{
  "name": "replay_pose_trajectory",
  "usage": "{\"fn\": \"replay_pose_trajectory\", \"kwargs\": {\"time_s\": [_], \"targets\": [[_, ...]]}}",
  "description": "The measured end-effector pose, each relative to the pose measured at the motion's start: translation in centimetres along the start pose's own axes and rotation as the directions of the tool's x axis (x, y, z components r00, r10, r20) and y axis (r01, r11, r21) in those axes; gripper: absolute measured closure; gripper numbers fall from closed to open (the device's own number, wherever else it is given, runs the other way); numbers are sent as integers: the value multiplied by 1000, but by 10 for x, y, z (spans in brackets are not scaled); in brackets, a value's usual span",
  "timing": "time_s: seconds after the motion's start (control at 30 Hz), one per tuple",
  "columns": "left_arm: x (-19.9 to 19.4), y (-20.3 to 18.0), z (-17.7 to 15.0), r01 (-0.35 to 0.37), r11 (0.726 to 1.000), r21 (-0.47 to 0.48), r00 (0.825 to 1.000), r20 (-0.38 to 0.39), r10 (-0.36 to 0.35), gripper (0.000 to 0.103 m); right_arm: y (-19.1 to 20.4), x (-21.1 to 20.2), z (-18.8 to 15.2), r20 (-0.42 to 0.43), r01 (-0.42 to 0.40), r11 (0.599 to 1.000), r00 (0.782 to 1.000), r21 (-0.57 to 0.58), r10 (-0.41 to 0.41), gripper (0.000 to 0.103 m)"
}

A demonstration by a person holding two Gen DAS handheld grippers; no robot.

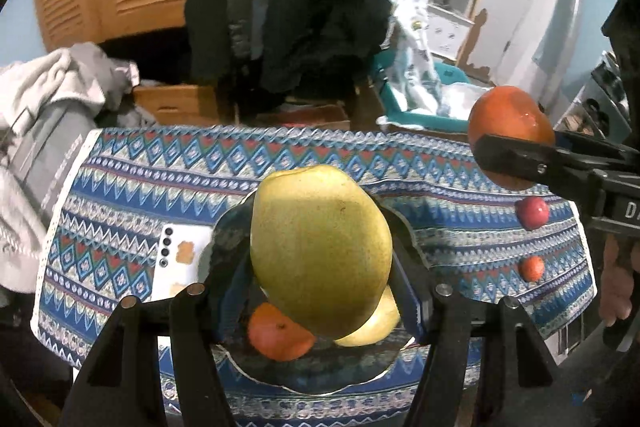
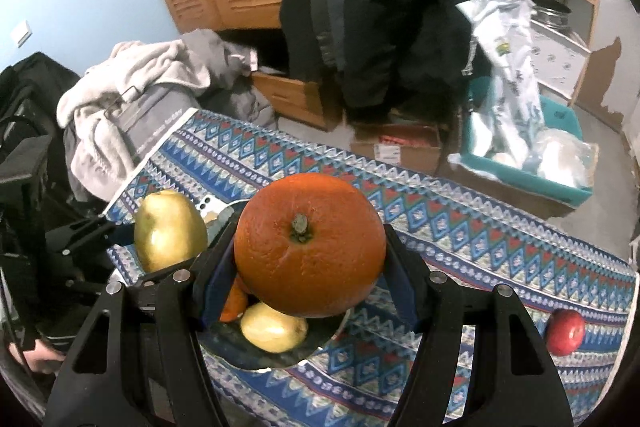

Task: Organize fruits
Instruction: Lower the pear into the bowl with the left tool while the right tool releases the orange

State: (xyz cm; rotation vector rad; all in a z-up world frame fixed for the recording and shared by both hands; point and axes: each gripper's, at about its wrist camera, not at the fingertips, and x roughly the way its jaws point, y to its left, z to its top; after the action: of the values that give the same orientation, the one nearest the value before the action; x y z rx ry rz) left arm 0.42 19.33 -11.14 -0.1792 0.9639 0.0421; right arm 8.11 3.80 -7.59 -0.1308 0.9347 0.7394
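My left gripper is shut on a big yellow-green fruit and holds it in the air over a dark plate. On that plate lie a small orange and a yellow fruit. In the right wrist view my right gripper is shut on a large orange, also above the plate. The left gripper with its yellow-green fruit shows at the left there. A red apple lies on the cloth to the right.
A blue patterned cloth covers the table. A white phone lies left of the plate, and a small orange-red fruit sits near the apple. Clothes are piled at the left, boxes and a teal bin stand beyond the far edge.
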Motion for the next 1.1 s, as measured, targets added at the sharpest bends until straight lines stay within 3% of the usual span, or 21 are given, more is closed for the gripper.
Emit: {"fn": "replay_pose_trajectory", "kwargs": {"time_s": [0.8, 1.1], "targets": [[69, 60, -28, -61, 986, -157, 983, -182, 32, 37, 9, 99, -25, -196, -19, 1000, 980, 21, 22, 36], [86, 58, -36, -71, 987, -143, 975, -219, 39, 37, 5, 122, -39, -252, -6, 1000, 968, 25, 12, 36]]}}
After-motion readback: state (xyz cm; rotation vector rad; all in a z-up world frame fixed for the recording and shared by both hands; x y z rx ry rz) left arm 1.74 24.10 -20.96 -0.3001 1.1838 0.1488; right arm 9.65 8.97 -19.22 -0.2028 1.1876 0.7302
